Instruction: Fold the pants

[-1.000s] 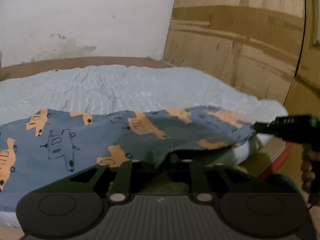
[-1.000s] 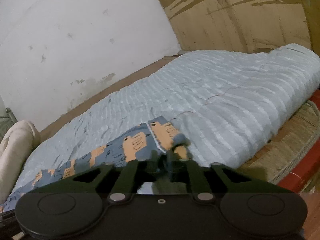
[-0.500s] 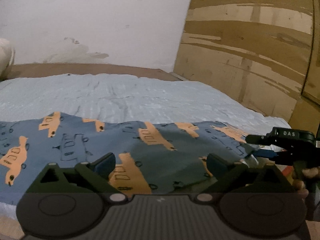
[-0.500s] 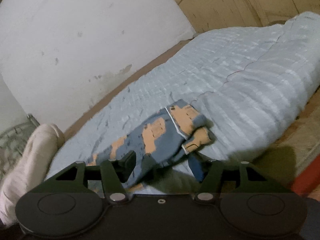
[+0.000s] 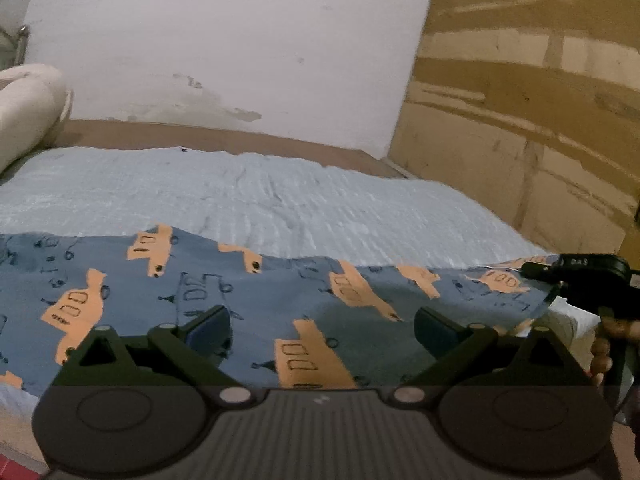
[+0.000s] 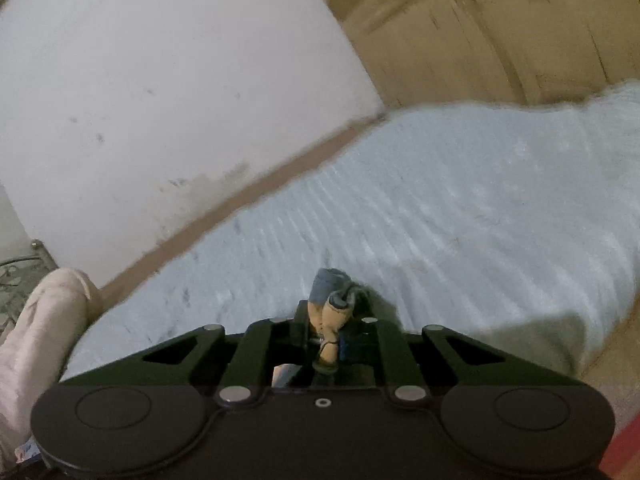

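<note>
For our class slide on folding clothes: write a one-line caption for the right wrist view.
Right gripper closing on a bunched corner of the pants above a pale blue bedspread.

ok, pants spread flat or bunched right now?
Mostly spread: the pants lie along the blanket's near edge. One end is bunched between the closing right tongs. Left tongs are open, empty.

Left wrist view: low, close over near bed edge, tilted down, facing across pants [image 5: 248, 300] and quilt [image 5: 280, 196] toward white wall [image 5: 224, 48]. Right wrist view: same low pitch, further right, rolled, motion-blurred. Shared: quilt, wall, wood panelling [image 6: 480, 20], pants
</note>
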The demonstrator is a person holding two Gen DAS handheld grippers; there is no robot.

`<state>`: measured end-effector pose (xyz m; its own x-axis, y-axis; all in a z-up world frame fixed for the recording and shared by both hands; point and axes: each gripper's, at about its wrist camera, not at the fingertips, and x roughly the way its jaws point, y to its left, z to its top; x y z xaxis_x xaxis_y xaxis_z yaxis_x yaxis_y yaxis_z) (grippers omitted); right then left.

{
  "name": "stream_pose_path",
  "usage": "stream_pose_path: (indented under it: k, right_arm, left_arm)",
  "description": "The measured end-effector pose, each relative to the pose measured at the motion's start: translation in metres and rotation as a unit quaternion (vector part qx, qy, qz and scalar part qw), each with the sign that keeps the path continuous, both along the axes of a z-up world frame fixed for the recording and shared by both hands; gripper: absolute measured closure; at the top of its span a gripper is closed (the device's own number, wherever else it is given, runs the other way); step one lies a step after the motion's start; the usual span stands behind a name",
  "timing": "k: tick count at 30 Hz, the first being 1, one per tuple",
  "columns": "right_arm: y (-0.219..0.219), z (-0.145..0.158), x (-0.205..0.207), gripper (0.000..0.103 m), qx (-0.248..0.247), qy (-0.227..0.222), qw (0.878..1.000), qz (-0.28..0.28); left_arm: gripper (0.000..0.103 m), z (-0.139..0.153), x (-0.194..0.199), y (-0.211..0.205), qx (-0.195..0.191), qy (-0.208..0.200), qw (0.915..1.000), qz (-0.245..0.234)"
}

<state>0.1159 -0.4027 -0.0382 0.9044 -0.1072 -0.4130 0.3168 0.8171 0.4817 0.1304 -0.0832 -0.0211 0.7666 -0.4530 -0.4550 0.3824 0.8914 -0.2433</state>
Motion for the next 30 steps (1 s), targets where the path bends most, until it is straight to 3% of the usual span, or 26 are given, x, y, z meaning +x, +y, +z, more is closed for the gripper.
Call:
stream_pose_path:
  k: [3,6,12,15,17,20,26,30]
  right_arm:
    - [0.000,0.010,-0.001,0.092,-0.038,-0.013,0.999,0.013]
    - [-0.005,0.012,-0.007,0.092,-0.039,-0.020,0.999,0.002]
    - [-0.004,-0.023,-0.009,0.087,-0.024,0.041,0.999,-0.011]
    - [0.002,-0.027,-0.016,0.064,-0.032,0.029,0.999,0.000]
    - [0.009,-0.024,-0.022,0.026,-0.053,0.022,0.998,0.010]
    - [0.024,-0.012,-0.030,0.001,-0.096,0.014,0.995,-0.006]
    - [0.041,0.014,-0.027,0.001,-0.192,0.027,0.975,-0.110]
    - [0.062,0.022,-0.012,0.001,-0.211,-0.008,0.975,-0.069]
  left_arm:
    - [0.001,-0.002,0.004,0.007,-0.026,0.014,0.9995,0.008]
    - [0.001,-0.002,0.008,0.011,-0.027,0.010,0.9995,0.015]
    - [0.001,0.002,0.012,0.034,-0.025,0.006,0.9988,0.042]
    - [0.001,0.011,0.019,0.052,-0.034,0.004,0.9980,0.054]
    - [0.001,0.019,0.024,0.063,-0.041,-0.001,0.9966,0.071]
    - [0.001,0.034,0.031,0.080,-0.037,-0.013,0.9934,0.108]
    - [0.001,0.056,0.030,0.114,0.046,-0.024,0.9819,0.182]
    - [0.001,0.046,0.026,0.146,0.075,-0.001,0.9720,0.223]
